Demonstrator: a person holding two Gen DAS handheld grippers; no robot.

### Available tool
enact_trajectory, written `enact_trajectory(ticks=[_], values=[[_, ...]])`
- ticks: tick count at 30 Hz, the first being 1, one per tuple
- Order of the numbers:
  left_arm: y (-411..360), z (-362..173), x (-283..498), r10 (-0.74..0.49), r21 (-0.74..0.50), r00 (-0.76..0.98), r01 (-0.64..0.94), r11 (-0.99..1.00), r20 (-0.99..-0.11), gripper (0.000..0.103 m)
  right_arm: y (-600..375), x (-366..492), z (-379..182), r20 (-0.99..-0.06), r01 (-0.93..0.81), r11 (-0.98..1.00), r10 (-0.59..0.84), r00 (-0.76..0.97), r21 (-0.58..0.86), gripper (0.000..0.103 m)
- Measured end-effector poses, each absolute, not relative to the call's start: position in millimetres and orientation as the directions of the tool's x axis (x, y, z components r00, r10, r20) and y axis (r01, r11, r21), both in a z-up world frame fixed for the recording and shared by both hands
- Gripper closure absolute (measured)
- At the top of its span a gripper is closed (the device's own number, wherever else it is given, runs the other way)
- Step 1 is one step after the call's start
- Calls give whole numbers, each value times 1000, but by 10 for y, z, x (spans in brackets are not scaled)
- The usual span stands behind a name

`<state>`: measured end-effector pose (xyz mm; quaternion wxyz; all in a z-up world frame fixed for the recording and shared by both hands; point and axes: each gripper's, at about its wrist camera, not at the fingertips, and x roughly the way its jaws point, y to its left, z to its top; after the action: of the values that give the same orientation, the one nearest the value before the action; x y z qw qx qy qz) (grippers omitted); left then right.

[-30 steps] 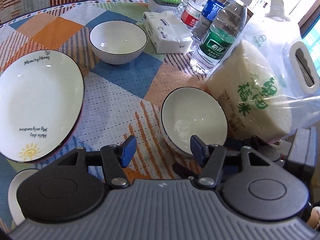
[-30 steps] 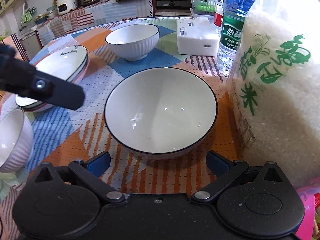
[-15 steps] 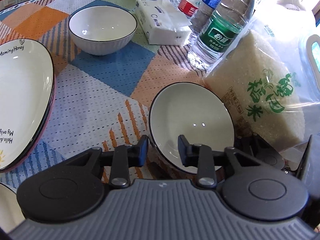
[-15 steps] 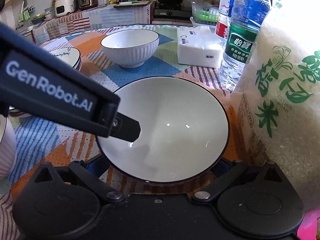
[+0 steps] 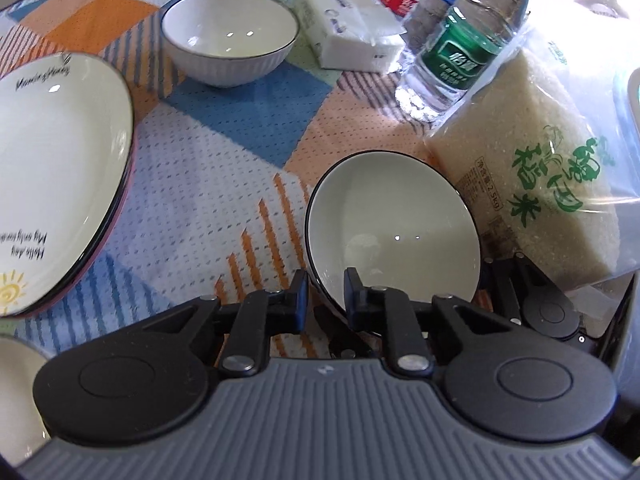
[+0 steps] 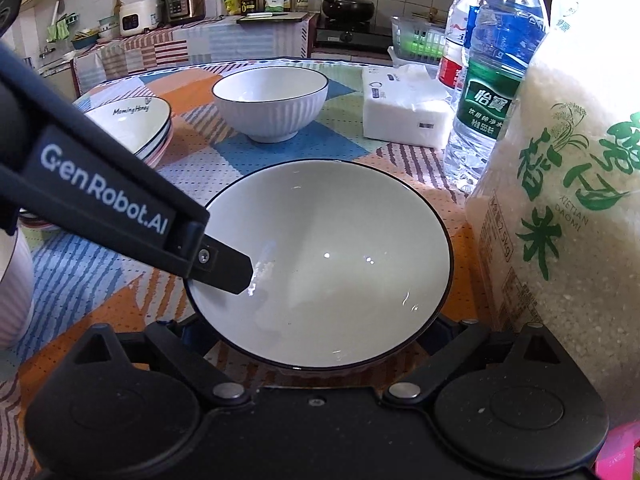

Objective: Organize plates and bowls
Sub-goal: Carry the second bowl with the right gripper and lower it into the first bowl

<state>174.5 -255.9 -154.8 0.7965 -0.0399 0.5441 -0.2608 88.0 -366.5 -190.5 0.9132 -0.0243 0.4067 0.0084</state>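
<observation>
Left tongs (image 5: 326,294) newly clamped, bowl (image 5: 394,236) rim

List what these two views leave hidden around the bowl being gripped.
- Right claw tips: right wrist view, hidden under the near bowl.
- Rim contact of the left claw: its own fingers cover it.
- Bowl at the left edge: cut off by the frame.

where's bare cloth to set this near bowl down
The free patch lies between the plate stack, the far bowl and the near bowl. It is crowded by the rice bag, water bottles and tissue pack.
</observation>
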Motion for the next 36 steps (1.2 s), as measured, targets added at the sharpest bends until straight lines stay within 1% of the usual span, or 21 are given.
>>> enact_trajectory(ticks=[3, 12, 17, 22, 27, 36], values=[[-2504, -1506, 1701, -452, -349, 268, 355, 867, -851, 86, -3612, 824, -1866, -740, -63, 997, 12, 673, -42, 4], [-2376, -1206, 1497, -398, -278, 282, 383, 881, -873, 86, -3413, 672, -1644, -721, -128, 990, 43, 692, -63, 4], [-2198, -1051, 1355, -413, -305, 277, 361, 881, -867, 86, -3288, 532, -1469, -707, -168, 982, 60, 705, -84, 5], [-2078, -890, 1188, -391, -273, 297, 368, 889, -871, 86, -3139, 419, -1311, -693, -222, 966, 69, 718, -134, 5], [-1865, -748, 1076, -386, -271, 313, 352, 896, -868, 86, -2977, 369, -1161, -693, -262, 953, 87, 715, -151, 5], [-1344, -668, 902, -369, -278, 359, 282, 918, -857, 86, -2589, 323, -1061, -677, -378, 912, 177, 714, -159, 5]])
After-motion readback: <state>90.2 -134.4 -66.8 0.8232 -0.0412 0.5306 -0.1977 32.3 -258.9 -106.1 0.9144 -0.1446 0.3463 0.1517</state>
